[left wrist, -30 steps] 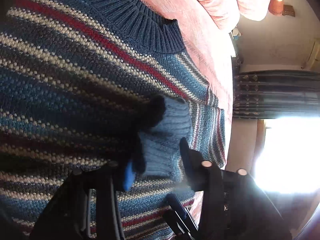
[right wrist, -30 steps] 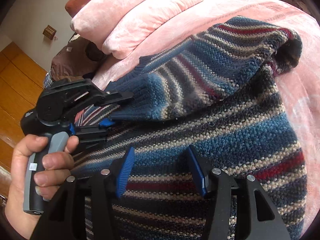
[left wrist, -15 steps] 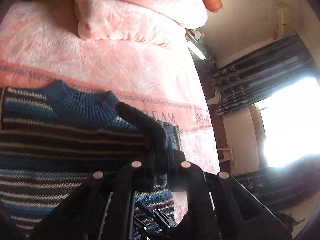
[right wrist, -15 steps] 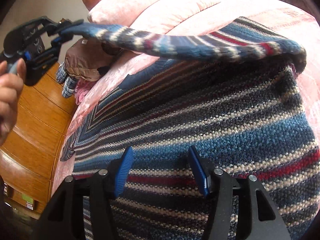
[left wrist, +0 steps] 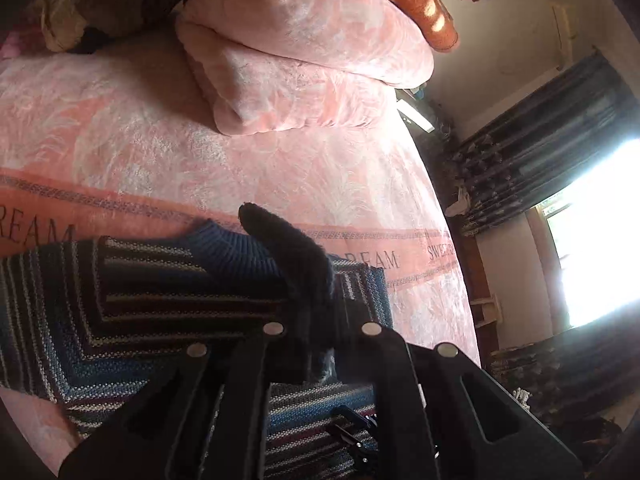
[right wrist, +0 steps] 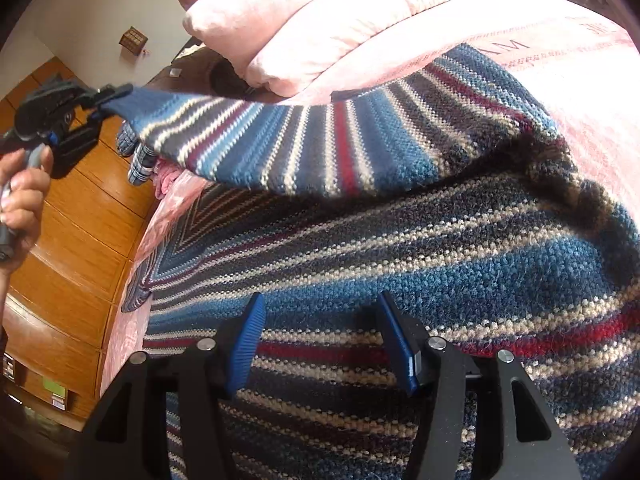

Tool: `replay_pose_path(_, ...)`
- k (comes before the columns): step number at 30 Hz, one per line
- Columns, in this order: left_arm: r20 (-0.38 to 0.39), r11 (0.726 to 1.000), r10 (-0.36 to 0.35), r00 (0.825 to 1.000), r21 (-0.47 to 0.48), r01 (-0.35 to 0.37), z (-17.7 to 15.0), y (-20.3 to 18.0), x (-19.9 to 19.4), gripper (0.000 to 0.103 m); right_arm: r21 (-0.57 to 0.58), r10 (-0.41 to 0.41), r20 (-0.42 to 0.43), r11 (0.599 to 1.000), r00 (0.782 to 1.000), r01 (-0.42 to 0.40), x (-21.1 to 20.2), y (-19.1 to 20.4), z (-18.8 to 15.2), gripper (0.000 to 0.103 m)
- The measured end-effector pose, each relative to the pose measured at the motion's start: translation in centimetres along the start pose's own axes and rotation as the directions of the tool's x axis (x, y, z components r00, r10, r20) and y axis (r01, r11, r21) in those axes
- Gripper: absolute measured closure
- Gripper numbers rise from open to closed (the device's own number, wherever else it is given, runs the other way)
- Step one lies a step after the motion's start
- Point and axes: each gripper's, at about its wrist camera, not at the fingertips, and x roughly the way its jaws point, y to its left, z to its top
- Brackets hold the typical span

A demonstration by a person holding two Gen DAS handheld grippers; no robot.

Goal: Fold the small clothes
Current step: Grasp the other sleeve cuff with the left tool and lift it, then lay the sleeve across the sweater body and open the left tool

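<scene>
The left gripper (left wrist: 316, 344) has its two black fingers pressed together on the cuff (left wrist: 288, 256) of the sweater's sleeve, and the dark ribbed end of that cuff pokes up past the fingertips toward twelve o'clock in its own camera. From the other side, that same gripper sits off at about ten o'clock, lifted above the bed, with a hand (right wrist: 20, 196) wrapped round its grey handle. The sleeve (right wrist: 304, 144) runs taut from it, down and across to the shoulder of the garment at about two o'clock, hanging clear of the sweater body beneath it.

The right gripper (right wrist: 320, 340) has its blue-padded fingers (right wrist: 246, 340) spread wide, with nothing between them, low over the lower part of the sweater (right wrist: 400, 248); whether the tips touch the knit I cannot tell. The striped sweater, blue, navy, cream and red, lies flat on the pink blanket (left wrist: 200, 152), its blue ribbed collar (left wrist: 228, 248) pointing toward the head of the bed.

Beyond the collar, at twelve o'clock, a folded pink quilt (left wrist: 304, 64) rests on the blanket. Dark curtains (left wrist: 552, 140) and a bright window (left wrist: 600, 232) stand at three o'clock in the left view, and wooden panelling (right wrist: 72, 248) fills the nine o'clock side of the right view.
</scene>
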Motion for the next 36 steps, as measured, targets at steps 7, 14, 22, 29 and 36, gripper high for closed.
replay_pose_path(7, -0.055, 0.988, 0.065, 0.996, -0.138, -0.072, -3.1, 10.2, 2.8, 0.097, -0.011, -0.004, -0.003, 1.0, 1.0, 0.004, 0.2, 0.2, -0.2, 0.045)
replay_pose_path(14, -0.146, 0.95, 0.176, 0.974, -0.235, -0.207, -6.5, 16.8, 6.3, 0.086, -0.015, -0.005, -0.008, 1.0, 1.0, 0.005, 0.3, 0.3, -0.2, 0.045)
replay_pose_path(22, 0.032, 0.989, 0.066, 0.997, -0.136, -0.061, -6.5, 9.6, 3.4, 0.063, 0.002, 0.011, -0.009, 1.0, 1.0, -0.011, 0.5, 0.3, -0.1, 0.044)
replay_pose_path(29, -0.046, 0.973, 0.113, 0.993, -0.197, -0.119, -8.5, 13.0, 6.4, 0.076, -0.022, 0.012, -0.013, 1.0, 1.0, -0.012, 0.5, 0.8, -0.4, 0.044)
replay_pose_path(36, 0.055, 0.947, 0.197, 0.979, -0.269, -0.175, -9.2, 16.4, -2.5, 0.04, -0.036, 0.011, -0.013, 0.999, 1.0, -0.011, 0.3, 1.0, -0.5, 0.044)
